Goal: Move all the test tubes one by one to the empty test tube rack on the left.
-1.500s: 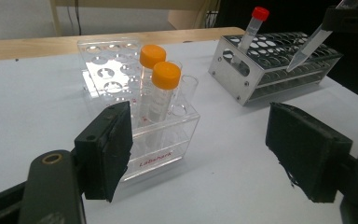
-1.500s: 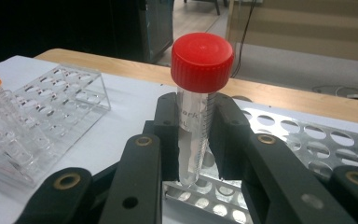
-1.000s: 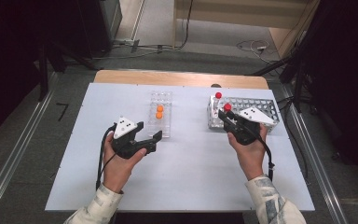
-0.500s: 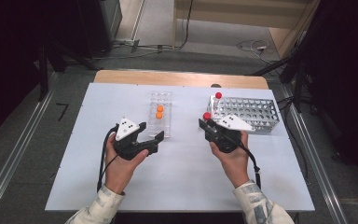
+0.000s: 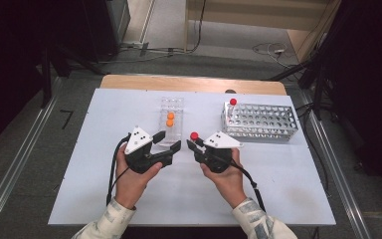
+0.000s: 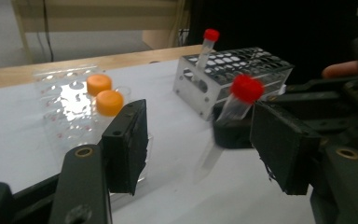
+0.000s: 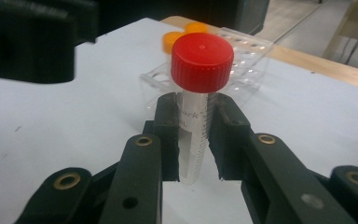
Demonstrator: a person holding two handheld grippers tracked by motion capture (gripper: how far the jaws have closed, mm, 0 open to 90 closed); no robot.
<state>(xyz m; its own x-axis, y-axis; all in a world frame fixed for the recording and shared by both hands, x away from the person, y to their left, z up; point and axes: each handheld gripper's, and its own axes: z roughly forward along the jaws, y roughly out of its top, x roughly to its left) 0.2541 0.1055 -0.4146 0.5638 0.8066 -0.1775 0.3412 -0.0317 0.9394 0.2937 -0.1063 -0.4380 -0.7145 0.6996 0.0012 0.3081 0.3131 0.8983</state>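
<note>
Grippers sit side by side over the near half of the white table (image 5: 288, 199) in the high view. The left gripper (image 5: 168, 141) points toward the clear plastic rack (image 5: 171, 130), its jaws spread wide with nothing between them, one tip just beside the rack's near end. The right gripper (image 5: 192, 145) points left toward its partner and carries a red-capped tube (image 5: 194, 136) at its tips, the cap showing above the jaws. Two orange-capped tubes (image 5: 170, 119) stand in the clear rack. Farther right, well apart from the hands, a metal rack (image 5: 263, 122) holds a second red-capped tube (image 5: 232, 103) at its left end.

From the left gripper view, the left gripper (image 6: 205, 140) has its two black pads far apart and bare. Between and beyond them the red-capped tube (image 6: 240, 95) leans, pinched in the other gripper's tips. The clear plastic rack (image 6: 70, 107) with its orange-capped tubes (image 6: 103, 93) lies to the left, the metal rack (image 6: 233, 70) behind with the second red-capped tube (image 6: 208, 44) tilted in it.

Looking along the right gripper view, the right gripper (image 7: 196, 135) is closed firmly on the red-capped tube (image 7: 200, 63), both pads pressing the clear body just under the cap; the tube stands upright above the table. Behind it sits the clear plastic rack (image 7: 242, 56) with the orange-capped tubes (image 7: 182, 35).
</note>
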